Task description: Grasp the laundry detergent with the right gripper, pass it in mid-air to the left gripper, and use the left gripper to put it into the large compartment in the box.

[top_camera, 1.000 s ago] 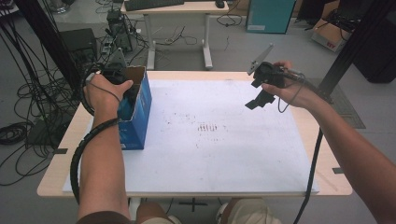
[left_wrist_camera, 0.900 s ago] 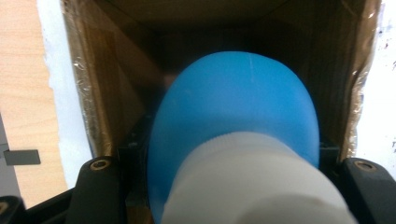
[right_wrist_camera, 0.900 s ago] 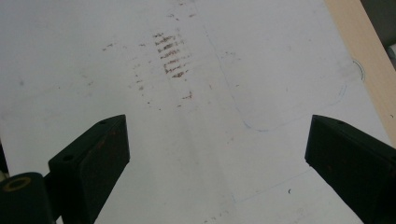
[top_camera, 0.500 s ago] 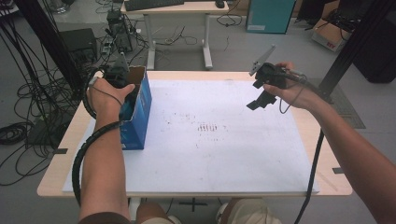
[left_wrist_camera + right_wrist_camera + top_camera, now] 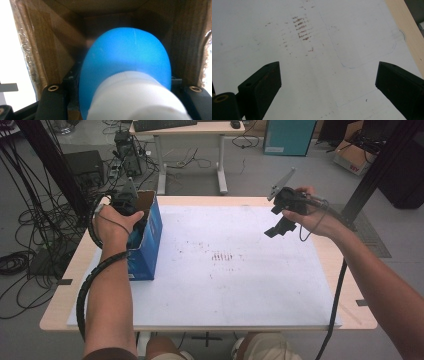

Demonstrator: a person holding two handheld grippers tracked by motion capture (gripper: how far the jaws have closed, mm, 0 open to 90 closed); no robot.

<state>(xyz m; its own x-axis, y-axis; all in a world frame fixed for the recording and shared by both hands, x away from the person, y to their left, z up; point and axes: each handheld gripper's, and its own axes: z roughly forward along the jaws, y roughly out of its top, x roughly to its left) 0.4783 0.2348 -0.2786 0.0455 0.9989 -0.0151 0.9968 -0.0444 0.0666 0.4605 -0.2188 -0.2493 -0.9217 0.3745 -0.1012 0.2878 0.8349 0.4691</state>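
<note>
- Left tool (image 5: 131,215) reached down into the open top of the blue box (image 5: 150,240) at the table's (image 5: 345,265) left edge; box stood upright on the white sheet (image 5: 225,285).
- Left tool view: jaws clamped on a blue bottle (image 5: 125,65) with a white cap (image 5: 135,97), cap end toward the camera, body pointing deeper into the box. Jaws sat either side of the bottle near the shoulder, just behind the cap.
- Bottle was inside the box, between its brown cardboard walls (image 5: 45,50); whether it rested on the bottom could not be told.
- Right tool (image 5: 280,222) hovered over the far right part of the sheet, well apart from the box. Right tool view: jaws wide apart, nothing between them, bare stained sheet below.
- Handling judgement, bottle: smooth rounded plastic, likely slippery and light if empty; fill level could not be told. Wall probably gives a little under squeeze, so a firm but not crushing grip suits.
- Best hold, as judged: across the body just below the shoulder, where the sides run widest and nearly parallel. The cap is narrower and ribbed, a fair second choice, but it may turn.
- Risk noted: the rounded body could twist or slide out of the pads on lifting; the narrow box leaves little side room, so a straight upward pull seems safest.
- Box: light cardboard, could tip or drag with the bottle; the free right tool could steady it.
</note>
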